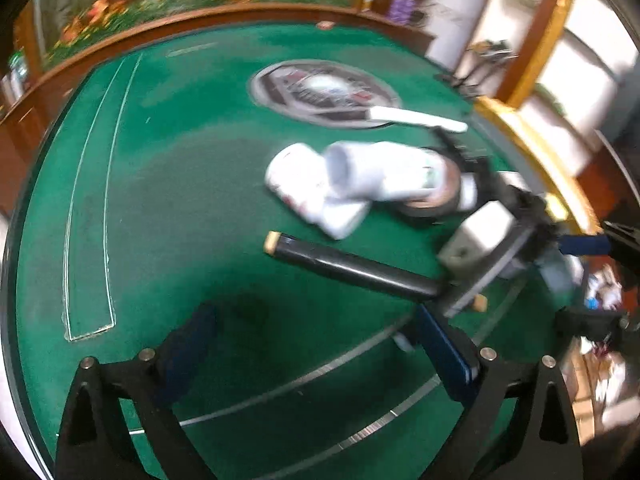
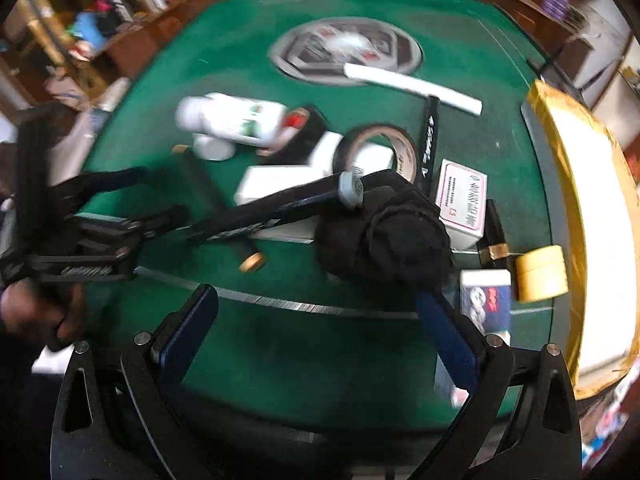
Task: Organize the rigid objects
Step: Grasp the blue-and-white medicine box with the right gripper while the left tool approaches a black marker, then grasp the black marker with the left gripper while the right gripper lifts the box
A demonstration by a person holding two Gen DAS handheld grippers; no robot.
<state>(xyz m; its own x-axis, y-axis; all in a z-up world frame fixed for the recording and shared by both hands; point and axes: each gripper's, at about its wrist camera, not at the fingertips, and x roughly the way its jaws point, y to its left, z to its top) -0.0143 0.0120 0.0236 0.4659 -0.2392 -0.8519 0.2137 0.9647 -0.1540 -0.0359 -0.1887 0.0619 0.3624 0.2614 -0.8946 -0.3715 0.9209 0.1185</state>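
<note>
A pile of rigid objects lies on the green felt table (image 1: 160, 184). In the left wrist view I see a white bottle (image 1: 384, 176) lying across a second white bottle (image 1: 316, 196), a black tube with a cork end (image 1: 348, 266), a white stick (image 1: 420, 118) and a grey-white box (image 1: 480, 236). My left gripper (image 1: 316, 344) is open and empty, just short of the black tube. In the right wrist view my right gripper (image 2: 320, 320) is open and empty, behind a black cloth bundle (image 2: 384, 236). The left gripper (image 2: 172, 196) reaches in from the left.
Also on the felt are a black tape roll (image 2: 380, 148), a white box with red print (image 2: 462, 200), a yellow tape roll (image 2: 542, 272), a blue and white box (image 2: 486, 300) and a round emblem (image 2: 344, 50). A gold-edged tray (image 2: 592, 208) lies at the right. A wooden rail (image 1: 120, 40) rims the table.
</note>
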